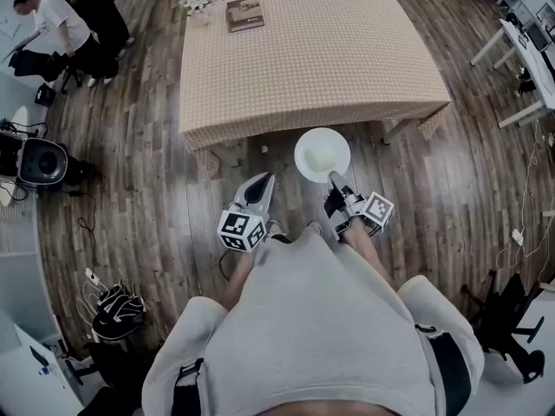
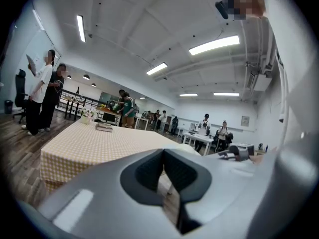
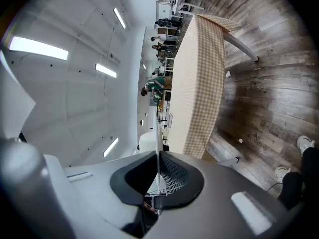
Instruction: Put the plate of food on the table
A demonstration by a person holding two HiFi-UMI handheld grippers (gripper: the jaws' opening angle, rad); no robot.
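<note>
A round white plate (image 1: 322, 154) hangs level over the wooden floor, just short of the near edge of the table (image 1: 303, 50), which has a checked cloth. Its inside looks pale, and I cannot make out any food on it. My right gripper (image 1: 334, 183) is shut on the plate's near rim. In the right gripper view the plate (image 3: 158, 143) shows edge-on as a thin white line pinched between the pads of that gripper (image 3: 158, 176), with the table (image 3: 197, 83) ahead. My left gripper (image 1: 260, 182) is left of the plate, shut and holding nothing. In its own view the left gripper (image 2: 163, 171) faces the table (image 2: 94, 143).
A book (image 1: 244, 12) and a small pot of flowers (image 1: 199, 1) stand at the table's far left end. People (image 1: 61, 24) are at the far left. A round appliance (image 1: 42, 161) and cables (image 1: 117, 310) lie on the floor to my left. White desks (image 1: 529, 50) stand at the right.
</note>
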